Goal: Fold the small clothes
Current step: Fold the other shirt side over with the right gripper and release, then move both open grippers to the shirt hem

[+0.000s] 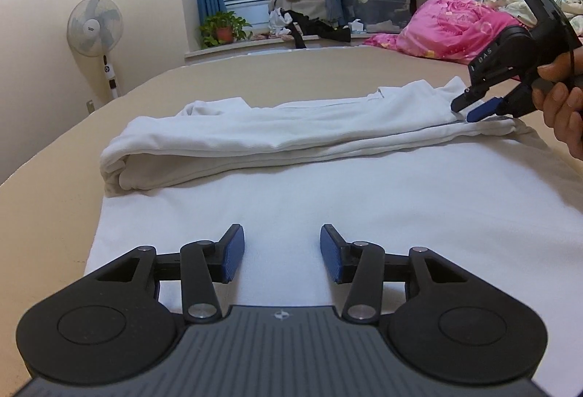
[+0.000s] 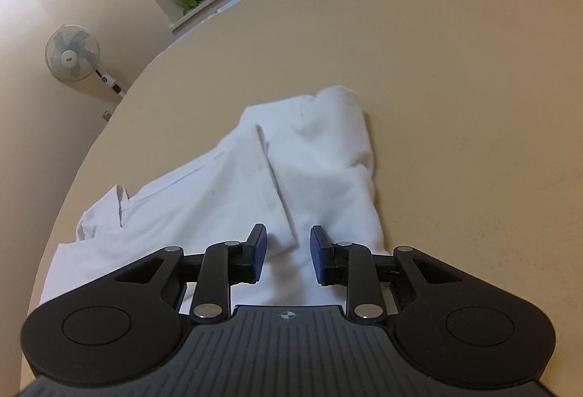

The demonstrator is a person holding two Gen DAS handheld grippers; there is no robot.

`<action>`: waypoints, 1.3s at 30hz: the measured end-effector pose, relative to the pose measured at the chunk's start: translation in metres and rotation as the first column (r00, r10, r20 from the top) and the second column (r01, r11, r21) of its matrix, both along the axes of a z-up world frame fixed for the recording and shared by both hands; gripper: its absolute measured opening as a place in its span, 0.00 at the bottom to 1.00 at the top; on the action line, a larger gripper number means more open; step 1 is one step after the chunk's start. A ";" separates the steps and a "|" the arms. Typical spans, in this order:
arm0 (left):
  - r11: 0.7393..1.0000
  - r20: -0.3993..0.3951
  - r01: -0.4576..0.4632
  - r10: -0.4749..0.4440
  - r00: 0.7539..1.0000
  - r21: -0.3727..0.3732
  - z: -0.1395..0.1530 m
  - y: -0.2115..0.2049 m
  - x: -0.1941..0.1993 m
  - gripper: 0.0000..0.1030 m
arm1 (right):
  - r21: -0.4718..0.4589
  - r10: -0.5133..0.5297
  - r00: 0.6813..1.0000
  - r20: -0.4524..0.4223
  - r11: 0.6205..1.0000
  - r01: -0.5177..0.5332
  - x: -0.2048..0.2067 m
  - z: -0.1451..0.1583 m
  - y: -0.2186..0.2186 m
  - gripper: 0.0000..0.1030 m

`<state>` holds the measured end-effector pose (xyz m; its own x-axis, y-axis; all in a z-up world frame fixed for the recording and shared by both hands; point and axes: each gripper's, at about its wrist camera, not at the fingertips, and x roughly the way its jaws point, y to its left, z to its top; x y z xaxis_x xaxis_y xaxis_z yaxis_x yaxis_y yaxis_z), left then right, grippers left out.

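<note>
Left claw (image 1: 281, 253) wide, empty over flat shirt (image 1: 328, 207); folded edge ahead. Right claw (image 2: 288, 253) part-open, poised to pinch sleeve (image 2: 328, 156).

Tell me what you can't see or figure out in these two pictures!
- What kind of garment the white cloth is: folded over itself in both views, so its shape stays hidden.
- The cloth's near edge: covered by the left claw in the left view, by the right claw in the right view.
- The person's hand: cut off by the left view's right edge.
- The writing on the fan: too small.
</note>
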<state>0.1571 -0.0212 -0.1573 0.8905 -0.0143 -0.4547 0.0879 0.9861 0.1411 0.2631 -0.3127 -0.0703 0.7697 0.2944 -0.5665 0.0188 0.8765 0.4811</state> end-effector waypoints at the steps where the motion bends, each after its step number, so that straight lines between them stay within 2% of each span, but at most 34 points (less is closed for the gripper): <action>1: 1.000 0.000 0.000 0.000 1.000 0.002 0.000 0.000 0.000 0.51 | -0.005 0.006 1.000 0.002 1.000 -0.006 0.002 0.000 0.001 0.27; 2: 1.000 0.001 0.000 0.000 1.000 0.004 -0.001 0.000 0.000 0.51 | -0.013 0.007 1.000 0.003 1.000 -0.007 0.003 0.000 0.003 0.25; 4: 1.000 0.001 0.000 0.000 1.000 0.009 -0.002 0.000 0.001 0.51 | -0.028 0.016 1.000 0.013 0.999 -0.016 0.004 0.001 0.005 0.03; 7: 1.000 0.001 -0.001 0.001 1.000 0.015 -0.002 -0.001 0.001 0.51 | -0.028 0.021 0.996 0.086 0.999 -0.018 -0.002 0.017 0.004 0.02; 11: 1.000 0.002 0.000 0.000 1.000 0.013 -0.003 -0.001 0.002 0.51 | 0.011 0.004 0.972 0.236 1.000 -0.007 -0.026 0.053 -0.003 0.01; 13: 1.000 0.003 0.000 0.000 1.000 0.015 -0.003 -0.001 0.002 0.51 | 0.003 -0.020 0.962 0.271 1.000 0.020 -0.037 0.063 -0.009 0.01; 15: 1.000 0.004 0.000 -0.001 1.000 0.014 -0.004 -0.001 0.002 0.51 | -0.050 -0.047 0.972 0.229 0.997 0.060 -0.038 0.062 -0.013 0.01; 17: 1.000 0.004 0.001 -0.001 1.000 0.013 -0.004 0.000 0.002 0.51 | -0.109 -0.056 0.994 0.090 0.992 0.066 -0.029 0.043 -0.020 0.02; 18: 1.000 0.004 0.001 -0.001 1.000 0.012 -0.004 0.000 0.002 0.51 | -0.140 -0.076 0.997 0.007 0.987 0.076 -0.022 0.031 -0.023 0.02; 19: 1.000 0.004 0.001 -0.001 1.000 0.013 -0.004 0.000 0.002 0.51 | -0.165 -0.127 0.991 -0.039 0.979 0.119 -0.021 0.022 -0.028 0.06; 20: 1.000 0.004 0.001 -0.001 1.000 0.013 -0.004 0.000 0.002 0.51 | -0.183 -0.186 0.982 -0.028 0.967 0.178 -0.025 0.018 -0.033 0.06; 22: 1.000 0.005 0.001 -0.001 1.000 0.012 -0.004 0.000 0.002 0.51 | -0.243 -0.221 0.974 0.055 0.943 0.228 -0.033 0.021 -0.031 0.06; 24: 1.000 0.004 0.002 -0.002 1.000 0.009 -0.004 0.001 0.003 0.51 | -0.236 -0.156 0.974 0.165 0.953 0.192 -0.040 0.030 -0.023 0.06; 26: 1.000 0.005 0.002 -0.002 1.000 0.007 -0.004 0.001 0.003 0.51 | -0.164 -0.054 0.974 0.220 0.982 0.092 -0.043 0.032 -0.018 0.07; 28: 1.000 0.005 0.002 -0.002 1.000 0.007 -0.004 0.001 0.003 0.51 | -0.109 0.030 0.984 0.177 0.994 -0.011 -0.033 0.022 -0.014 0.15; 30: 1.000 0.004 0.002 -0.002 1.000 0.007 -0.003 0.001 0.003 0.51 | -0.181 -0.004 1.000 0.017 0.983 0.007 -0.017 0.001 -0.011 0.15; 32: 1.000 0.005 0.002 -0.002 1.000 0.008 -0.004 0.001 0.003 0.51 | -0.107 -0.041 0.999 0.020 0.993 0.042 -0.018 -0.007 -0.020 0.15; 33: 1.000 0.005 0.002 -0.002 1.000 0.007 -0.004 0.001 0.003 0.51 | -0.098 -0.044 0.999 0.025 0.994 0.047 -0.018 -0.005 -0.021 0.15; 35: 1.000 0.005 0.002 -0.002 1.000 0.005 -0.003 0.001 0.003 0.51 | -0.127 -0.023 0.998 0.055 0.991 0.030 -0.021 -0.007 -0.020 0.15; 37: 1.000 0.003 0.002 -0.002 1.000 0.008 -0.003 0.001 0.003 0.51 | -0.135 -0.011 0.999 0.031 0.991 0.015 -0.022 -0.012 -0.022 0.13; 39: 1.000 0.001 0.001 -0.001 1.000 0.007 -0.003 0.001 0.003 0.51 | -0.117 -0.059 0.998 0.007 0.991 0.060 -0.031 0.000 -0.025 0.13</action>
<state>0.1599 -0.0204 -0.1599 0.8909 -0.0122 -0.4541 0.0887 0.9851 0.1476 0.2317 -0.3375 -0.0698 0.7856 0.1800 -0.5920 0.0712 0.9241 0.3755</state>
